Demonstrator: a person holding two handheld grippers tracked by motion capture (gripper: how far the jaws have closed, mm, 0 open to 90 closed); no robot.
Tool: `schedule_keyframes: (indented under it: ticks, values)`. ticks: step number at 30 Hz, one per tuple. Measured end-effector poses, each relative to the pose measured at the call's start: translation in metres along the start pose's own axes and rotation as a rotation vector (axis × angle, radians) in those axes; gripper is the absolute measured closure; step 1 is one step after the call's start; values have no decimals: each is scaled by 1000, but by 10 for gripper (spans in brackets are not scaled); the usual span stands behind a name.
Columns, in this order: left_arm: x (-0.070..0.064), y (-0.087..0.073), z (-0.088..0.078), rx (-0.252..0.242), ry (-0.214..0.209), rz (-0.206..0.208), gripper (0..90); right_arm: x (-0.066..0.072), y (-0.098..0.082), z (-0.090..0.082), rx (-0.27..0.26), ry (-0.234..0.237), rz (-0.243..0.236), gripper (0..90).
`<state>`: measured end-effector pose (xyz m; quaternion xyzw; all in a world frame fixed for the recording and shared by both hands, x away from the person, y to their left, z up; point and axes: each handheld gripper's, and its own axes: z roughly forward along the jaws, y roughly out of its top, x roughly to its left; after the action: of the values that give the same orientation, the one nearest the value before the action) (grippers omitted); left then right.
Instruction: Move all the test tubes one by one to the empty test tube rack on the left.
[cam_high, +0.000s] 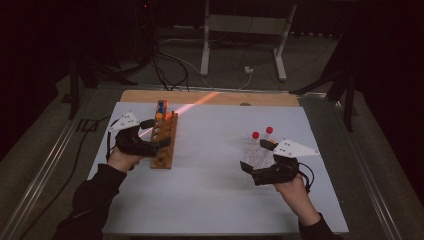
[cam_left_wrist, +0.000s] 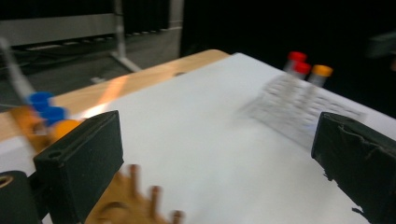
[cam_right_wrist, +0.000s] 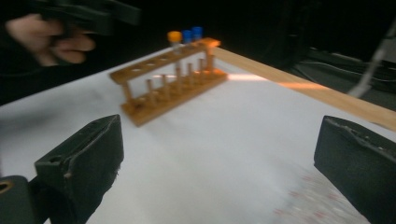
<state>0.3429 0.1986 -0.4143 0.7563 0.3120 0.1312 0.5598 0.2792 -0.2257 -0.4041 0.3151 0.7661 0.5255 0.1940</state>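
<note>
Left hand-held gripper (cam_high: 155, 134) poised over the near end of the wooden rack (cam_high: 164, 141), jaws apart, nothing between them. Right hand-held gripper (cam_high: 258, 159) low at the near side of the clear rack (cam_high: 257, 154), jaws likewise wide apart and empty.

Work in hand, by the look of it: moving capped tubes between the two racks. Wooden rack at bench left, with an orange-capped tube (cam_right_wrist: 174, 37) and two blue-capped tubes (cam_right_wrist: 192, 34) at its far end, near holes empty. Clear rack at bench right, with two red-capped tubes (cam_high: 262, 133) at its far edge and a third orange-capped one (cam_left_wrist: 321, 71) beside them.

Best done by squaring the jaws on one cap only, coming straight down, closing just below the cap, then lifting upright clear of the hole before travelling.

In the way: neighbouring caps packed close; the wooden rack's upright pegs (cam_right_wrist: 179, 74); a light clear rack likely to slide or tip if nudged. Beyond the bench (cam_high: 210, 200): cables on the floor (cam_high: 170, 70) and a white frame (cam_high: 245, 35), well apart.
</note>
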Motion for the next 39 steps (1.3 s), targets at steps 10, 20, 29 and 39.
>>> schedule_keyframes:
  ticks: [10,20,29,39]
  values:
    - [-31,-11,6,43,-117,24,25,-33,-5,-14,16,-131,27,12]
    - [-48,-16,15,53,-182,39,26,-58,-18,-17,60,-214,64,12]
    - [-56,-18,19,64,-199,55,25,-74,-35,-9,93,-250,94,161]
    - [-57,-19,19,70,-192,62,26,-77,-52,8,206,-244,55,509]
